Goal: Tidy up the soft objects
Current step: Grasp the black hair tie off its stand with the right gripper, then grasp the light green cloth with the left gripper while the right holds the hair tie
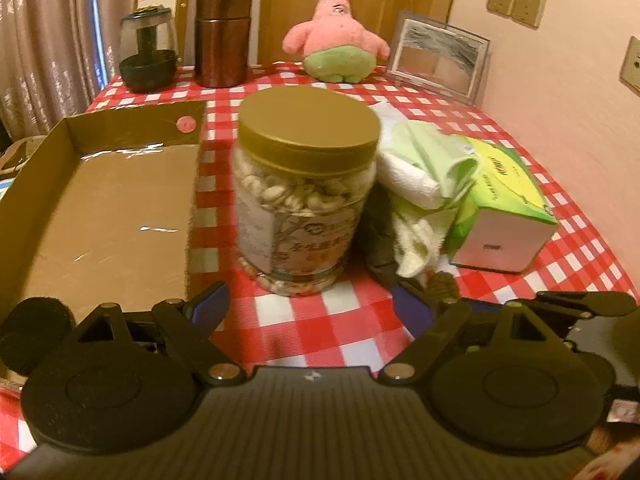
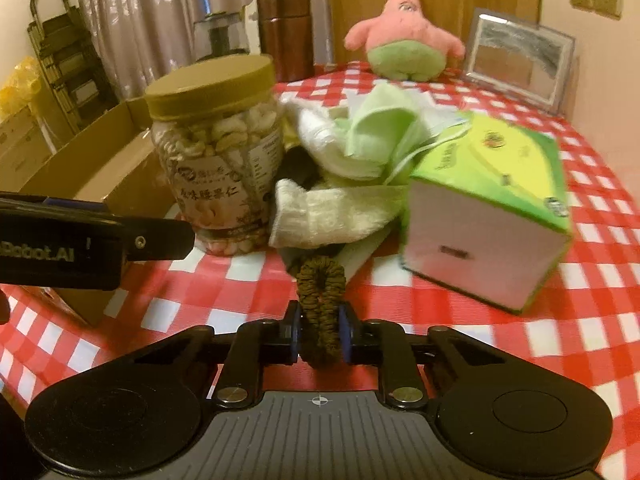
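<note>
My right gripper is shut on a brown ruffled scrunchie, held low over the checked table in front of the cloth pile; the scrunchie also shows in the left wrist view. The pile holds a white towel, a green cloth and something dark underneath. A pink plush star sits at the table's back. My left gripper is open and empty, facing a jar of nuts. An open cardboard box lies to the left.
A green tissue box lies tilted right of the pile. A picture frame, a brown canister and a glass pot stand along the back. My left gripper's side shows in the right wrist view.
</note>
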Available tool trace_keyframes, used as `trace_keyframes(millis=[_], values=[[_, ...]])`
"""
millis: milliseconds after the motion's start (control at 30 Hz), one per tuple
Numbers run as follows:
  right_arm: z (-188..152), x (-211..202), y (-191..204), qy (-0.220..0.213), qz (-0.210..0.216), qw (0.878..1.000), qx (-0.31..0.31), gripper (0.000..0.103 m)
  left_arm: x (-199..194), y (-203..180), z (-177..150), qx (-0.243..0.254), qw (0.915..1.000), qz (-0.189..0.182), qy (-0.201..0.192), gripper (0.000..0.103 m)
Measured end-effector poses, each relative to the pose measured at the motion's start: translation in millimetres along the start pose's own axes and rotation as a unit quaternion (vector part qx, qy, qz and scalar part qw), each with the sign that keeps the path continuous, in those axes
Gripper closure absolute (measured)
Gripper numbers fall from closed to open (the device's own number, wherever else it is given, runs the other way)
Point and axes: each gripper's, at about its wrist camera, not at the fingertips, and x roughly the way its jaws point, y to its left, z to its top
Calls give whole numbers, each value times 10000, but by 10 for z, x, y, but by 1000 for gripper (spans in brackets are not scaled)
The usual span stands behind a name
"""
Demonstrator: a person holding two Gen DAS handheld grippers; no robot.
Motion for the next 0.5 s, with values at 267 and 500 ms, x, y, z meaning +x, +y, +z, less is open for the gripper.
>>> trace_keyframes(millis=[267, 500], values=[[-67, -377, -366, -171, -387, 9984, 385, 85, 22, -390, 21, 408, 9986, -311, -118, 23], [-26, -594, -612, -439, -581, 9944, 769, 85, 32, -724, 163, 583, 9962, -530, -379, 30]])
